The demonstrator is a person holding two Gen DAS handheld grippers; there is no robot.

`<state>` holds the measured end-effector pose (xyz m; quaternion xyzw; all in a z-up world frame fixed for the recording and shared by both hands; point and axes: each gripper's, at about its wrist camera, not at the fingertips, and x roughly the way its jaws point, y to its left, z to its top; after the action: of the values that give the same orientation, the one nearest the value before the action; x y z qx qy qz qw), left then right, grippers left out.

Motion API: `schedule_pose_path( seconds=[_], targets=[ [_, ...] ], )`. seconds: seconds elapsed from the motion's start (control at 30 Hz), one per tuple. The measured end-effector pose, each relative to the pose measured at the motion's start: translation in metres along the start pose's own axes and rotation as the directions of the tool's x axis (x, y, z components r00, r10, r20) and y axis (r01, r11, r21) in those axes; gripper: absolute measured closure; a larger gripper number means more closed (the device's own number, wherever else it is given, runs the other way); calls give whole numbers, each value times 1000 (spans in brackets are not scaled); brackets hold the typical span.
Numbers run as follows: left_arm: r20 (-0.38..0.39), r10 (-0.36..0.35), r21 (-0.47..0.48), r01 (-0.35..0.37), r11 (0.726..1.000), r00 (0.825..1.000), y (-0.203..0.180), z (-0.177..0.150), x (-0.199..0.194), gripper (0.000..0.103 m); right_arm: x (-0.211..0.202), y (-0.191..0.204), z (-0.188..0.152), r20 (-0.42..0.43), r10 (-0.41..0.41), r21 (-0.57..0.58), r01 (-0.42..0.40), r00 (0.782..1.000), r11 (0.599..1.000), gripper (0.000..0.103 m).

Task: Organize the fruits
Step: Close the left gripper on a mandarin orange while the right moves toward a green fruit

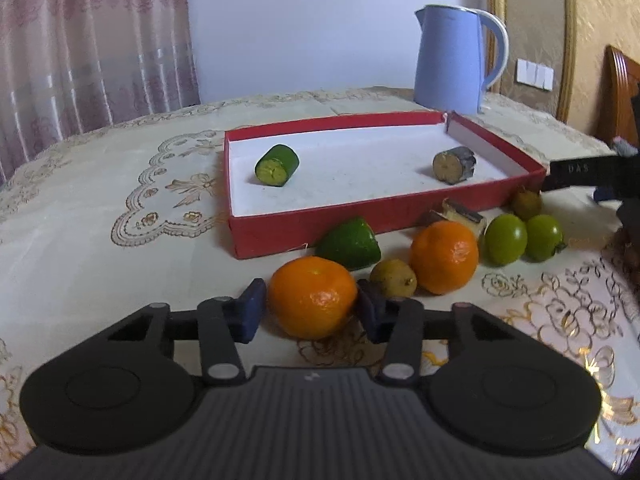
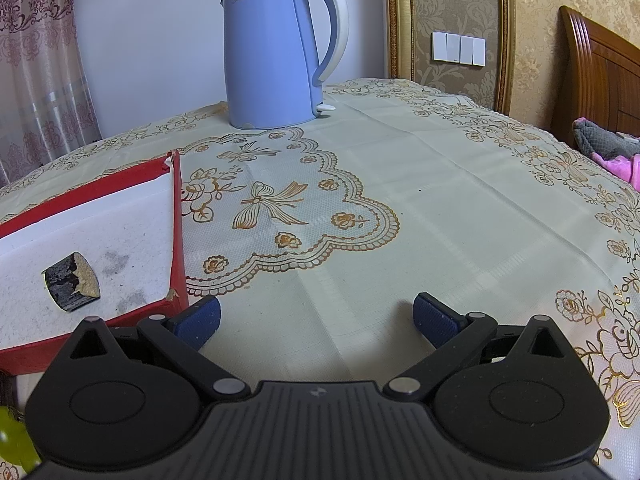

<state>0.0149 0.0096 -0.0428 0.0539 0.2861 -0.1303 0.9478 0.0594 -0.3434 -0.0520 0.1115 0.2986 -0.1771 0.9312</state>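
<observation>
In the left wrist view my left gripper [image 1: 311, 312] is shut on a mandarin [image 1: 312, 300] that rests on the tablecloth, one blue pad against each side. Behind it lie a small yellow fruit [image 1: 393, 278], a second mandarin [image 1: 444, 257], a green wedge-shaped piece [image 1: 350, 243], two green round fruits [image 1: 505, 239] and a brownish one [image 1: 527, 203]. The red box [image 1: 320, 232] holds a green cut piece [image 1: 277, 165] and a dark cut piece [image 1: 454, 165]. My right gripper [image 2: 316, 320] is open over bare tablecloth, just right of the box's corner [image 2: 178, 280].
A blue kettle [image 2: 276, 52] stands at the back of the table behind the box. A wooden headboard [image 2: 600, 80] and bedding lie beyond the table's right edge. Curtains hang at the left. The patterned tablecloth [image 2: 400, 200] stretches right of the box.
</observation>
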Motion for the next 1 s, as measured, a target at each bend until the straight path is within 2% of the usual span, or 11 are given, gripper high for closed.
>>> schedule_pose_path(
  seconds=[0.2, 0.27, 0.33, 0.43, 0.53, 0.6, 0.77, 0.93, 1.0],
  targets=[
    [18, 58, -38, -58, 998, 998, -8, -1, 1, 60, 0, 0, 0, 2, 5, 6, -5, 1000, 1000, 0],
    [19, 58, -48, -57, 997, 998, -6, -1, 1, 60, -3, -5, -1, 12, 31, 28, -32, 999, 999, 0],
    [17, 65, -66, -63, 996, 998, -4, -1, 1, 60, -12, -11, -4, 31, 93, 55, -94, 995, 994, 0],
    [17, 58, -79, -57, 995, 998, -2, -1, 1, 60, -38, -17, -12, 92, 227, 62, -233, 970, 971, 0],
    [15, 53, -83, -52, 995, 998, -1, -1, 1, 60, -65, -11, -21, 95, 331, -40, -328, 939, 944, 0],
    [10, 48, -88, -46, 995, 999, 0, -1, 2, 60, -81, -3, -27, 106, 358, -115, -347, 928, 931, 0],
    [11, 44, -93, -43, 995, 999, 1, -2, 1, 60, -102, 24, -42, 58, 419, -274, -389, 906, 879, 0],
    [12, 41, -97, -40, 994, 999, 2, -2, 1, 60, -115, 49, -60, 120, 384, -413, -306, 915, 858, 0],
    [12, 41, -98, -39, 994, 999, 1, -2, 1, 60, -116, 56, -62, 116, 388, -440, -303, 914, 845, 1]
  ],
)
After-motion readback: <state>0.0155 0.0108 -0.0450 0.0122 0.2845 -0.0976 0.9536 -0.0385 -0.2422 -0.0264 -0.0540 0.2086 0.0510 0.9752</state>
